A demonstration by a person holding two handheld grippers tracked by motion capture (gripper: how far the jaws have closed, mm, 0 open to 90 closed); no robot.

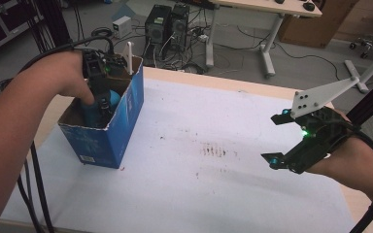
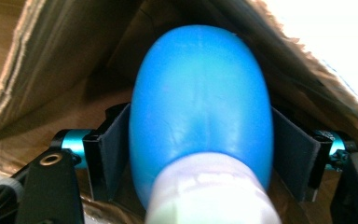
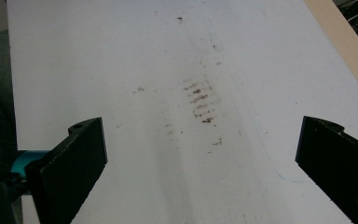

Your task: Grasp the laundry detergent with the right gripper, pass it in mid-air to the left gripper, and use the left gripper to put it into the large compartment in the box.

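A blue cardboard box [image 1: 108, 141] with an open top stands at the table's left. My left gripper [image 1: 102, 103] reaches down into it. In the left gripper view a rounded blue object [image 2: 200, 93] with a pale white end [image 2: 212, 196] lies between the jaws of the left gripper [image 2: 200, 156], against the box's brown inner wall [image 2: 51, 56]. The pads [image 2: 114, 154] flank its sides closely, and I see no squeeze on it. At the right, my right gripper [image 1: 274, 140] hovers over the white sheet [image 3: 177, 70], jaws wide apart with nothing between them [image 3: 200, 158].
Brown smudges [image 1: 214, 150] mark the white sheet near its middle. The wooden table edge [image 1: 204, 78] runs along the back. Behind it on the floor are computer towers [image 1: 167, 24], cables and a desk leg [image 1: 267, 46].
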